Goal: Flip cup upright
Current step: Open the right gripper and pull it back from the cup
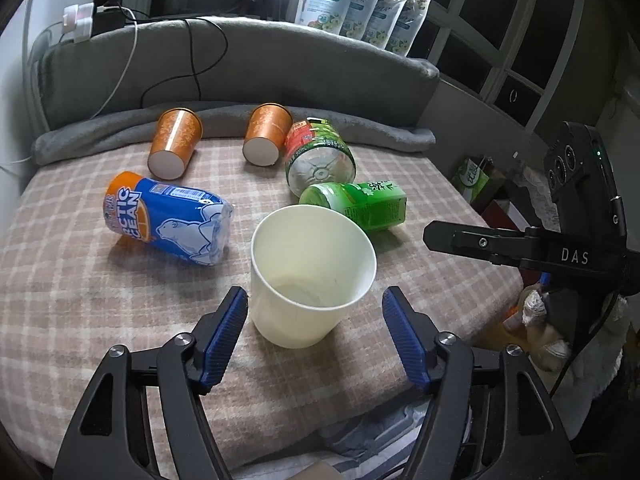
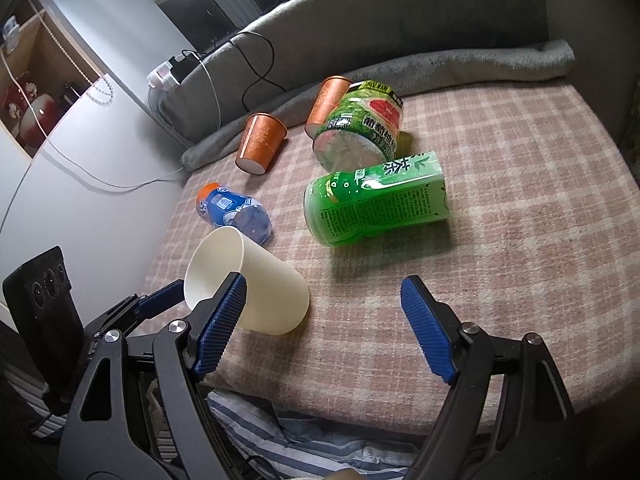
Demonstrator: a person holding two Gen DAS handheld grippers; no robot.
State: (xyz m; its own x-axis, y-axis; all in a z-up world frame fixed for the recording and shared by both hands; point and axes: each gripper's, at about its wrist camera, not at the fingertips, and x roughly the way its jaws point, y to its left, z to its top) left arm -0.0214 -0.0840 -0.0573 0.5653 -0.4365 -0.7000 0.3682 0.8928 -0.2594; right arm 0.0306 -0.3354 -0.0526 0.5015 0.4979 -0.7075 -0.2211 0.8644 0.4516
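Note:
A white paper cup (image 1: 308, 272) rests tilted on the plaid cloth, its open mouth toward my left gripper. It also shows in the right wrist view (image 2: 256, 280), mouth to the left. My left gripper (image 1: 316, 340) is open, with its blue pads either side of the cup's base end and not touching it. Its fingers (image 2: 160, 304) show beside the cup in the right wrist view. My right gripper (image 2: 324, 324) is open and empty over the cloth, just right of the cup. Its finger (image 1: 472, 240) shows at the right in the left wrist view.
Two orange cups (image 1: 175, 144) (image 1: 267, 134) lie on their sides at the back. A blue bottle (image 1: 168, 220), a clear green-labelled bottle (image 1: 320, 156) and a green bottle (image 1: 356, 204) lie around the white cup. A grey cushion (image 1: 240, 64) borders the back.

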